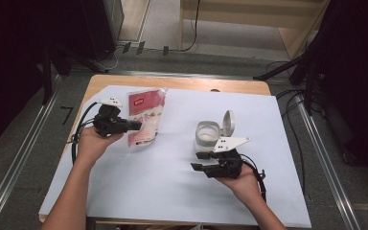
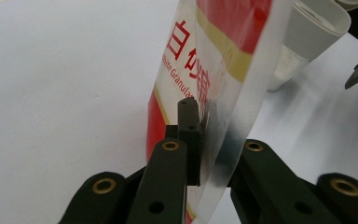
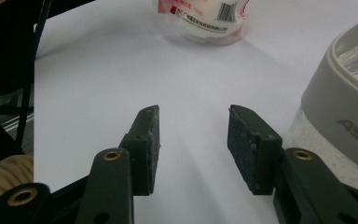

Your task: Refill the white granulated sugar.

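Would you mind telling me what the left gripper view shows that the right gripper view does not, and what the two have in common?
Left gripper view alone: the left gripper, its jaws closed on the edge of the clear sugar bag, close enough to read the red lettering and the word "Granula".

Right gripper view alone: the right gripper, jaws apart with nothing between them; the bag's sugar-filled bottom with its barcode; lettering on the grey collar of the open jar; a bit of the person's hand.

Both: the bag, the jar and the white table sheet.
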Available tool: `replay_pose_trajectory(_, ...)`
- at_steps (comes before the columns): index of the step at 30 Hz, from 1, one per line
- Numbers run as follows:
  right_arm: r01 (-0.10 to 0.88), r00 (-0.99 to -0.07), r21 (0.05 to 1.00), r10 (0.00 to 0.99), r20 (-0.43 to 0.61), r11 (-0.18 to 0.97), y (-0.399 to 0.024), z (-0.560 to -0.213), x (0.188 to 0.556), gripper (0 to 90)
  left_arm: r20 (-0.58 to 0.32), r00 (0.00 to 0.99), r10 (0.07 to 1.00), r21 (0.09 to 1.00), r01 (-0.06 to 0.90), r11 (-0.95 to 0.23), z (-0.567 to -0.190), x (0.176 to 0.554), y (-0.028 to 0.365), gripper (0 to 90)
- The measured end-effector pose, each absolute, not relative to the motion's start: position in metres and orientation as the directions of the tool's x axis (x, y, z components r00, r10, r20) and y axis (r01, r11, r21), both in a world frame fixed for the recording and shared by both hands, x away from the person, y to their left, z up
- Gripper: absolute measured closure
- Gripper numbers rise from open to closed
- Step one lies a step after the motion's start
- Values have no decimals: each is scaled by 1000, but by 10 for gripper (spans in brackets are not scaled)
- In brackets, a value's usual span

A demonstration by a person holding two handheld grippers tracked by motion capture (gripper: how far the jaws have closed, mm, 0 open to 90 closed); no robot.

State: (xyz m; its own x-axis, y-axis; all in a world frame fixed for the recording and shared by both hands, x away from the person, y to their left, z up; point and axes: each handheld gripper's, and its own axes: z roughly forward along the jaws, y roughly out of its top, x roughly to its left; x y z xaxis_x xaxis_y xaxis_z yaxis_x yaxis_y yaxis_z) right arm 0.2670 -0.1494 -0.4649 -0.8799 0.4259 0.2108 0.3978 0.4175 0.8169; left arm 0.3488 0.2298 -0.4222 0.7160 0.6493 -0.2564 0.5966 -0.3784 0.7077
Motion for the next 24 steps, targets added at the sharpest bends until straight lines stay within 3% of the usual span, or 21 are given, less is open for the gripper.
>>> replay_pose_trajectory(9,396,-878,818,432,205,418,-151,-464,267,545,-254,735,629,717,579,-388,-422,343,235,851)
replay_pose_trajectory(24,403,-871,820,445,208,407,-155,-463,268,544,-262,756,600,736,559,-382,-423,339,244,717)
